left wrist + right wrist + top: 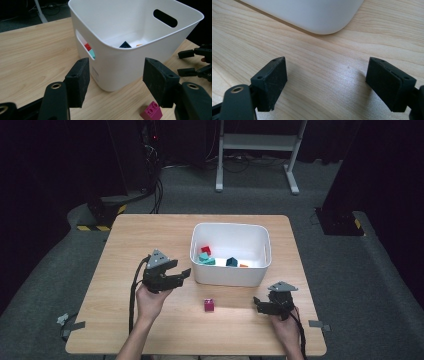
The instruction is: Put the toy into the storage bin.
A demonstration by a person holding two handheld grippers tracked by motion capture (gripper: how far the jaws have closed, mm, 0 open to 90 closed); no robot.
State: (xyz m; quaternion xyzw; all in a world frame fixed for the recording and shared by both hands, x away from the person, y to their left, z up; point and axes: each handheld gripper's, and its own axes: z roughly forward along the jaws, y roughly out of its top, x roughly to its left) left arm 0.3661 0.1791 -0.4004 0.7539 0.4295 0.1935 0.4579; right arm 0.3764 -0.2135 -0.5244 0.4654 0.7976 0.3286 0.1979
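Magenta block [208, 305] sits loose on the worktop [125, 250], just in front of the white bin [231, 275], between the two grippers and touched by neither. Left hand-held gripper [181, 268] hovers at the bin's front-left corner, jaws spread wide, nothing in them; right hand-held gripper [258, 303] sits low off the bin's front-right corner, also released and empty. Inside the bin: red, teal, dark blue and probably orange pieces, too small to tell shapes.

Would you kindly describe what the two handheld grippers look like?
Both the left gripper and the right gripper are black, each topped by a grey three-cornered plate. Each has two blocky black jaws with small screw holes, brass-coloured pivot rings, and a trailing black cable. No sleeves show.
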